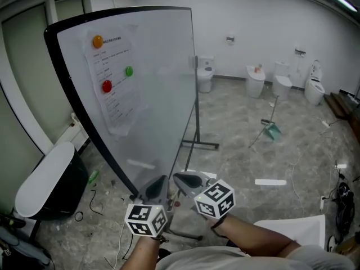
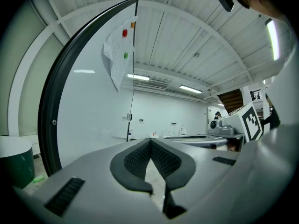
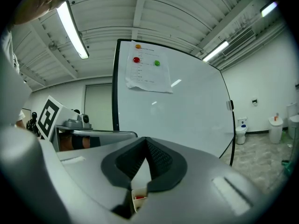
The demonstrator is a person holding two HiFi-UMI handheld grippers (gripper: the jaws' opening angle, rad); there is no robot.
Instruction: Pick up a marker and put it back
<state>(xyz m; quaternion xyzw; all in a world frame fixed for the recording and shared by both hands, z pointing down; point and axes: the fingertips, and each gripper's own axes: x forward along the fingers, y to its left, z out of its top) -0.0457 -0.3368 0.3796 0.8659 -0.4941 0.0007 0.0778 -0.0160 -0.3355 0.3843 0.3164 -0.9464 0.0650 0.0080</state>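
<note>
Before the whiteboard [image 1: 152, 83], the left gripper [image 1: 158, 185] is shut empty; the right gripper [image 1: 187, 179] is clamped on what seems the marker [image 3: 138, 197], so replacing it is judged left.

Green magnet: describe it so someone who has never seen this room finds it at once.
A black-framed whiteboard fills the head view's left, a paper sheet on its upper part. Three round magnets sit on the sheet; the green magnet is the rightmost, lower than the orange magnet and higher than the red magnet.
</note>
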